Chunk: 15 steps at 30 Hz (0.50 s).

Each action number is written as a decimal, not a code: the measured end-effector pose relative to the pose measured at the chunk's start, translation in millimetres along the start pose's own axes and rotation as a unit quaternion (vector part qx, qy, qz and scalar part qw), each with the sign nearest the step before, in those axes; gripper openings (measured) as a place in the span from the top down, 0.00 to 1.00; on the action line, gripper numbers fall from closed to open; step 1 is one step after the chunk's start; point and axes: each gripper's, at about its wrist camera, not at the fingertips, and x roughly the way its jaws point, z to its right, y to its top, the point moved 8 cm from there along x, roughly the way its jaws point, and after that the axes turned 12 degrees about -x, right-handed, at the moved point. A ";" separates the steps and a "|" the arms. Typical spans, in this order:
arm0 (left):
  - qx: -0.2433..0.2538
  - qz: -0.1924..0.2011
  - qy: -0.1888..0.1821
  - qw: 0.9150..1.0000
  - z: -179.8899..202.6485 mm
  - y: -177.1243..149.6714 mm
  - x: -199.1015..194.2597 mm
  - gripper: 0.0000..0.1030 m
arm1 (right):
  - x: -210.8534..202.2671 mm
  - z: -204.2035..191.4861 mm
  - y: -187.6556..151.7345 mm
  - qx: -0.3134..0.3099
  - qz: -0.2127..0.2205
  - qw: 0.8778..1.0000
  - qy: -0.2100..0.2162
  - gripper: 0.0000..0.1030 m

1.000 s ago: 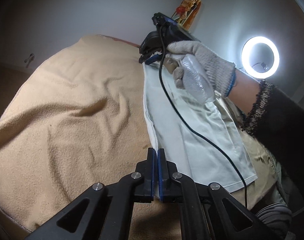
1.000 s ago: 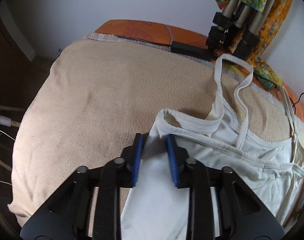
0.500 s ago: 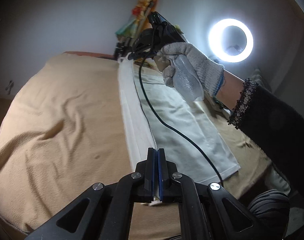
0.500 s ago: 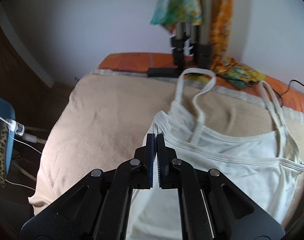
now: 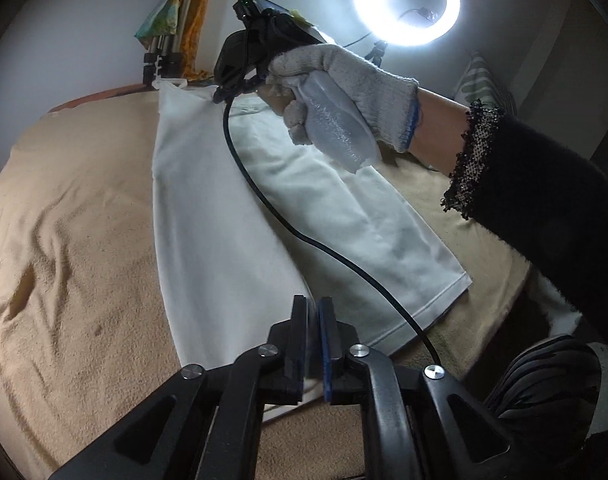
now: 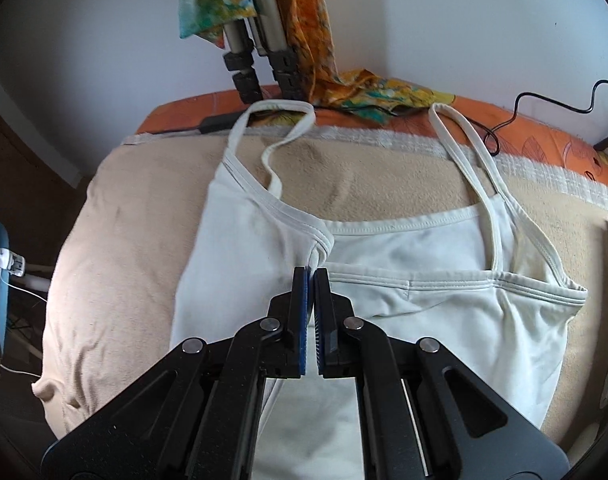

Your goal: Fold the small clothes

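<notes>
Both claws pinch the white camisole (image 6: pixel 444 308) folded on the blanket (image 5: pixel 72 216); only the right view shows its straps (image 6: pixel 480 160).

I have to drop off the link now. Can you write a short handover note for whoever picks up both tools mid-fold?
Left tool: shut on the white camisole at its hem end.
Right tool: shut on the camisole's top edge, near the neckline.
The camisole lies on the tan blanket, straps toward the wall and tripod.
Done: one long side is lifted and carried partway over the body; both tools hold that edge.
Left: lay the flap down flat, release, fold the other side in, tuck the straps, then fold it across its length.
Mind the right tool's black cable, which crosses over the fabric.
</notes>
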 end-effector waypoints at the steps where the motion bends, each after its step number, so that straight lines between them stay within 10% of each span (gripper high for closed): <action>1: 0.004 0.002 0.005 1.000 0.2 0.3 -0.2 0.77 | 1.6 1.2 -1.4 0.002 0.000 1.000 -0.001 0.96; 7: 0.014 0.045 0.054 0.997 -11.1 13.0 -22.0 0.66 | -22.3 2.3 -2.6 0.023 0.041 0.999 0.018 0.64; 15: 0.018 0.114 0.115 0.987 -29.5 57.1 -62.0 0.66 | -101.8 17.9 -23.1 0.030 0.105 0.994 0.022 0.62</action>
